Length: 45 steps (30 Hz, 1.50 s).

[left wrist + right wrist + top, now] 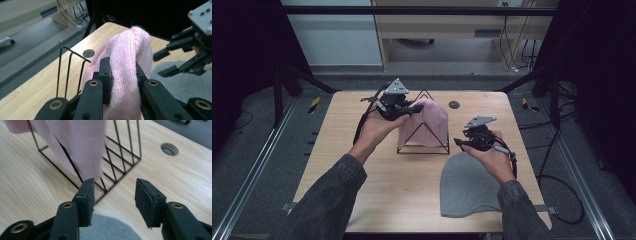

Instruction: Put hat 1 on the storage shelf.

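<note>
Nearest the person in the high view, a grey knit hat (469,187) lies flat on the wooden table (377,185) at about 5 o'clock; its right edge is covered by the person's right forearm and sleeve. In the right gripper view only a blurred grey corner of it shows at the bottom, between the jaws.

Just beyond the grey hat's top, the right gripper (461,143) hovers at about 3 o'clock of the table's middle. In its own view (113,195) the jaws stand well apart with nothing between them, pointing at the near corner of a black wire rack (120,162). The rack's upper part is cut off there.

Farther off, near 12 o'clock, the rack (422,149) stands on the table with a pink knit hat (427,122) draped over it, hiding most of the frame; only the triangular front outline and the tip show. The pink fabric (82,147) is motion-blurred in the right gripper view.

The left gripper (414,110) is at the hat's upper left edge. In the left gripper view its jaws (122,80) are clamped on a fold of the pink knit (127,65), which bulges up between them and blocks the table beyond. Whether the hat's far side touches the rack cannot be told.

A round hole (454,104) sits in the tabletop at the far edge.
</note>
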{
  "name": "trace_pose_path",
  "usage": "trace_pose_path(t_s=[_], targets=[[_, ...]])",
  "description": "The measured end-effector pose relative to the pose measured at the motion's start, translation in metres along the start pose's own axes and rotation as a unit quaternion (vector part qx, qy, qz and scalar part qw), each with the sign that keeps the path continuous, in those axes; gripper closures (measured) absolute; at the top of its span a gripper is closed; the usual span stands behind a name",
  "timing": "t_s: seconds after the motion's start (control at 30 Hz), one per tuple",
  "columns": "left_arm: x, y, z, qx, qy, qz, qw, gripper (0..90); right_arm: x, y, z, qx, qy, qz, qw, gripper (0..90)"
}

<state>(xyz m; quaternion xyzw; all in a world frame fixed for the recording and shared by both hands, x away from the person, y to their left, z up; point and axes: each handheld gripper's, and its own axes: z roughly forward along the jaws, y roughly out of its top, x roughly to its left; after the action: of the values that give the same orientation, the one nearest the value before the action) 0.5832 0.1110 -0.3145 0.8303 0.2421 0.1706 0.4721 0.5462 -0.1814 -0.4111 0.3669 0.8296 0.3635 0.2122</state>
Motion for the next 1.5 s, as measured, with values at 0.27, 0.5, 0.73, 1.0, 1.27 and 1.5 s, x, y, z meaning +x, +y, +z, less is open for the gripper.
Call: trace_pose_path(t_s=[0.27,0.5,0.73,1.0,1.27,1.5], targets=[[0.002,-0.012,0.005,0.017,-0.012,-0.016,0.9997,75.9,-0.017,-0.021,-0.011,0.017,-0.024,0.023,0.9993,44.0],[0.002,-0.020,0.004,0.027,-0.020,-0.020,0.9992,74.2,-0.025,-0.034,-0.013,0.029,-0.032,0.035,0.9984,44.7],[0.003,-0.029,0.002,0.023,-0.029,-0.045,0.9983,65.0,-0.032,-0.048,-0.013,0.049,-0.038,0.051,0.9967,48.4],[0.000,-0.033,-0.003,0.013,-0.026,-0.047,0.9985,59.7,-0.045,-0.061,-0.015,0.065,-0.042,0.074,0.9943,50.6],[-0.009,-0.030,-0.015,0.007,-0.004,-0.020,0.9998,66.5,-0.051,-0.070,-0.017,0.076,-0.045,0.084,0.9926,50.1],[-0.012,-0.028,-0.023,0.007,0.014,-0.016,0.9998,53.9,-0.056,-0.073,-0.012,0.093,-0.041,0.096,0.9902,47.3]])
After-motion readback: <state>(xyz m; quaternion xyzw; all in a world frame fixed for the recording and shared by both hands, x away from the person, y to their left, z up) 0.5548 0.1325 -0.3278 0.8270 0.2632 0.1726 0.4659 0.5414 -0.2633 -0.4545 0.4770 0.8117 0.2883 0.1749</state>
